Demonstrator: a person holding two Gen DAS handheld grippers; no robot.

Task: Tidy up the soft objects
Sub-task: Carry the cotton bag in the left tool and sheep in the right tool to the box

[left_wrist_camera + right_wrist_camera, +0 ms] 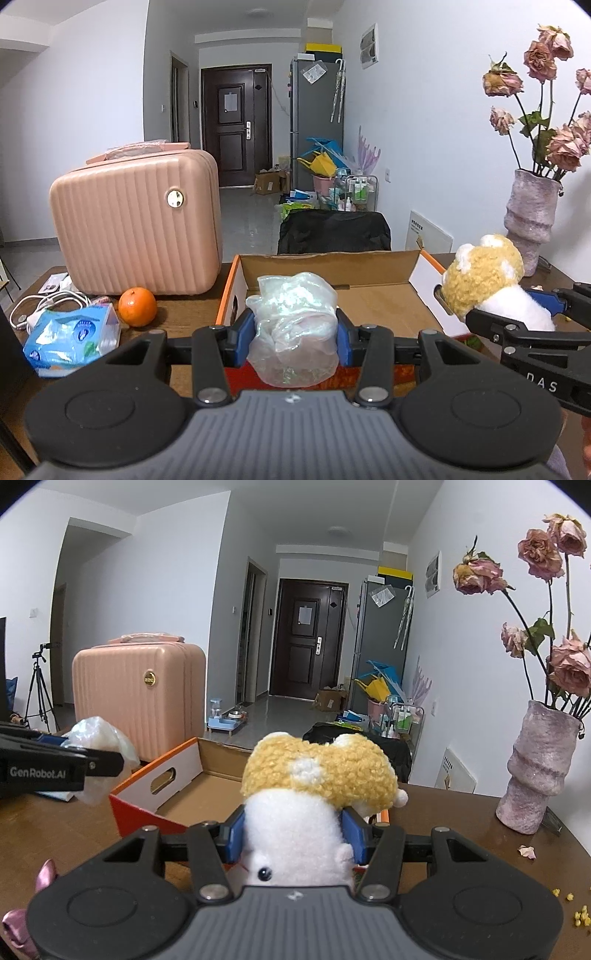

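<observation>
My left gripper (294, 332) is shut on a crumpled clear plastic bag (293, 325), held just over the near wall of an open cardboard box (369, 302) with orange edges. My right gripper (293, 830) is shut on a plush toy (314, 786) with a yellow woolly head and white body, held near the box's right end (173, 775). In the left wrist view the plush (487, 280) and the right gripper (517, 314) show at the right. In the right wrist view the bag (99, 749) and the left gripper's fingers (103, 764) show at the left.
A pink ribbed case (136, 221) stands on the wooden table (184, 317) at the left, with an orange (137, 307), a blue tissue pack (70, 336) and a white cable (44, 302) before it. A vase of dried roses (535, 768) stands at the right.
</observation>
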